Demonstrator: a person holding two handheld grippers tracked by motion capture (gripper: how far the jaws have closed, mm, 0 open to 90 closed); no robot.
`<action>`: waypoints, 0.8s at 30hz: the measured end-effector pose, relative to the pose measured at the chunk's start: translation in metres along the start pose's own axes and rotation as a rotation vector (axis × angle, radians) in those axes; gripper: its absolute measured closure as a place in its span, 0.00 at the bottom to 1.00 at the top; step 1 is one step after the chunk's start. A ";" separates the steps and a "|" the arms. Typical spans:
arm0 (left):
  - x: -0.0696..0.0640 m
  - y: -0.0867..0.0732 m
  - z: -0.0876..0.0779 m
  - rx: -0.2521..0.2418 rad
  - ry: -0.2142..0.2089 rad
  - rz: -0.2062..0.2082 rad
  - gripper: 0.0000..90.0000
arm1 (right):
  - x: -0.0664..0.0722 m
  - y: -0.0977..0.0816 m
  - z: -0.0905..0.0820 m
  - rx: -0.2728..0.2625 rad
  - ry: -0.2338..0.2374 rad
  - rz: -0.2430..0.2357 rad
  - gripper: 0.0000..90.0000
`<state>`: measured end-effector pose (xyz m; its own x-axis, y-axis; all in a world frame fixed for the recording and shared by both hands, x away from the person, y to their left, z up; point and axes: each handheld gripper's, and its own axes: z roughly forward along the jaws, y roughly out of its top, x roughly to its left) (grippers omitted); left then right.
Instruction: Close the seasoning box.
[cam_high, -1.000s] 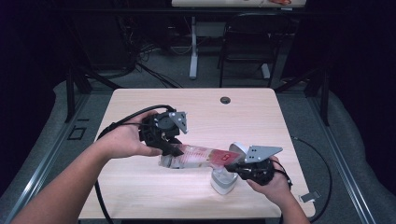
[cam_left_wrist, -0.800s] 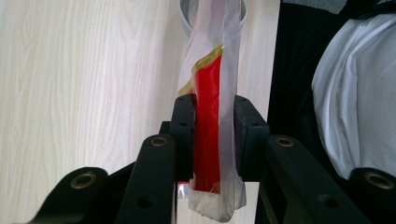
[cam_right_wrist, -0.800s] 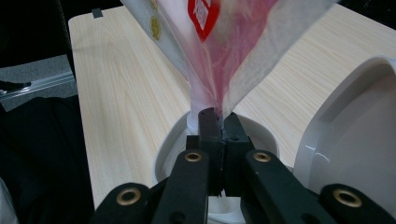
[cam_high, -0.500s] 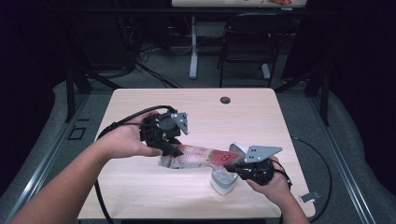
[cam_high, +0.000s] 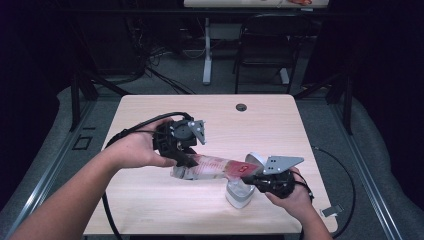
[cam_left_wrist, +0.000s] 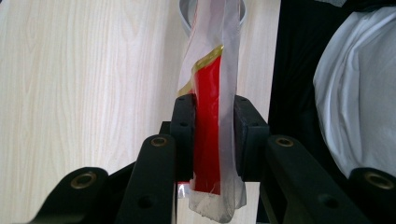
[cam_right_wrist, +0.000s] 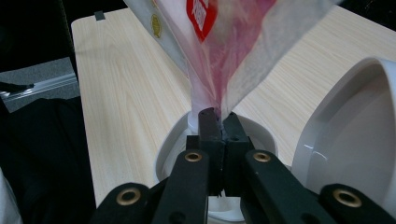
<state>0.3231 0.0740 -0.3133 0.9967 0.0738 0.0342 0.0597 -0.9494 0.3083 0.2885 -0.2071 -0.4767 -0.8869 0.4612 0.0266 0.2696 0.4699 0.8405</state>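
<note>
A clear plastic pouch (cam_high: 215, 167) with a red label hangs stretched between both grippers above the wooden table (cam_high: 150, 200). My left gripper (cam_high: 182, 160) is shut on its left end; in the left gripper view the pads press on the pouch (cam_left_wrist: 210, 93) at its red and gold band, my left gripper (cam_left_wrist: 212, 112) around it. My right gripper (cam_high: 252, 176) is shut on the other end, and in the right gripper view my right gripper (cam_right_wrist: 218, 122) pinches a thin edge of the pouch (cam_right_wrist: 219, 42). Right under that end stands a white round container (cam_high: 239, 196) with its lid (cam_right_wrist: 355, 135) tipped open.
A dark grommet (cam_high: 241, 107) sits near the table's far edge. Cables trail from both grippers off the left and right sides. A chair (cam_high: 265, 55) and a table leg (cam_high: 206, 55) stand beyond the far edge. A small tag (cam_high: 330, 211) lies at the right front corner.
</note>
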 end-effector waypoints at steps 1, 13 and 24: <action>0.000 0.000 0.000 0.000 -0.001 0.000 0.81 | 0.000 0.000 0.000 0.002 0.001 0.000 1.00; -0.001 0.004 0.001 0.000 -0.005 0.013 0.82 | 0.001 -0.002 0.000 0.011 0.003 -0.004 1.00; -0.001 0.003 0.004 0.002 -0.015 0.016 0.82 | 0.001 -0.003 0.002 0.021 0.005 -0.003 0.98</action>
<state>0.3229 0.0697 -0.3162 0.9982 0.0536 0.0252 0.0434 -0.9510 0.3061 0.2878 -0.2061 -0.4801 -0.8896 0.4559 0.0264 0.2741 0.4869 0.8293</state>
